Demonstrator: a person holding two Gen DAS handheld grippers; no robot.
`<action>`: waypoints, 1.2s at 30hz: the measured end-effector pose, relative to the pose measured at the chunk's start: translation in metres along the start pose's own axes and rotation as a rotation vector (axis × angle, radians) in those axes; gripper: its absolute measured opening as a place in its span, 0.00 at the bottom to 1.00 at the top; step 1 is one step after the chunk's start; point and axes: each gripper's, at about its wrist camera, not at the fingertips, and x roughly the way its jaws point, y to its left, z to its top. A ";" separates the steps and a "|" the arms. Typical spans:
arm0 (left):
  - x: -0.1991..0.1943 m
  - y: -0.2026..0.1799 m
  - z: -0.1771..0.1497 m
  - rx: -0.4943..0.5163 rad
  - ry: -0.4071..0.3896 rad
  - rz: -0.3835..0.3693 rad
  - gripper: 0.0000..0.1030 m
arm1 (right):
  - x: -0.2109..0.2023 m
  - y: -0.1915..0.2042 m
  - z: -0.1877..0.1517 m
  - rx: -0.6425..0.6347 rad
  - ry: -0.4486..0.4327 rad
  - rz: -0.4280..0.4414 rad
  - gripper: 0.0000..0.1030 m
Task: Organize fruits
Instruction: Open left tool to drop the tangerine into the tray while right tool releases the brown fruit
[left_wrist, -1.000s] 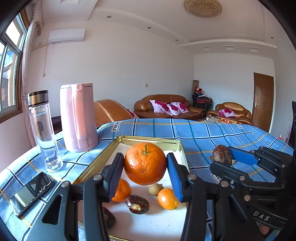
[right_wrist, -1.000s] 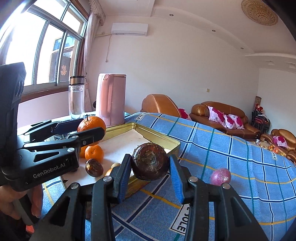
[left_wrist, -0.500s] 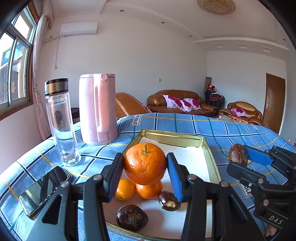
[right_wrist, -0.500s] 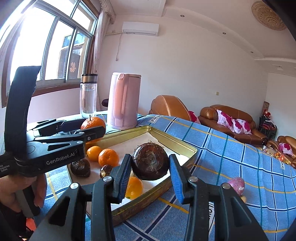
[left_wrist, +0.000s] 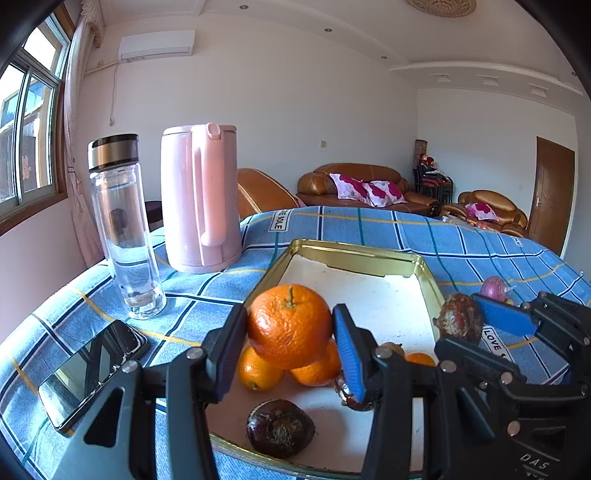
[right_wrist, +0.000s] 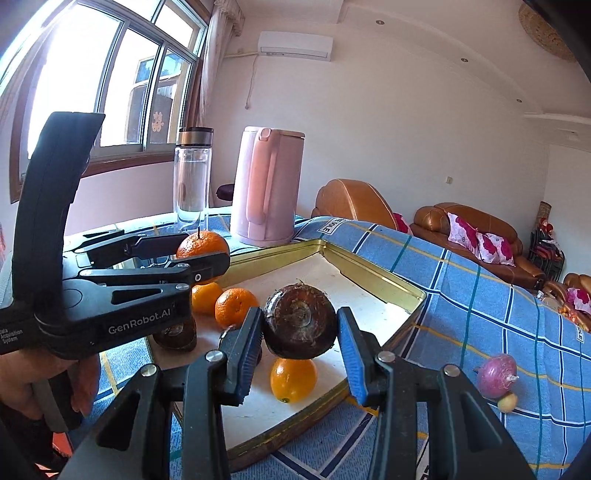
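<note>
Over tray (left_wrist: 354, 254): L gripper (left_wrist: 290, 334) clamps orange (left_wrist: 290, 325) at equator, firm, light; R gripper (right_wrist: 300, 332) clamps dark fruit (right_wrist: 300, 321), rough, grippy.

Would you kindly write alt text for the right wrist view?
The right gripper clamps a dark brown round fruit above a gold-rimmed tray holding small oranges. At left, the left gripper holds a large orange; a pink kettle stands behind.
</note>
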 end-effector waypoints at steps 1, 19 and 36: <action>0.001 0.000 0.000 0.005 0.005 0.002 0.48 | 0.002 0.001 0.000 -0.004 0.007 0.001 0.42; 0.016 0.001 -0.002 0.013 0.093 -0.032 0.48 | 0.026 0.013 0.000 -0.051 0.134 0.058 0.42; 0.006 -0.002 -0.003 0.015 0.079 -0.018 0.75 | 0.027 0.012 -0.003 -0.055 0.162 0.057 0.59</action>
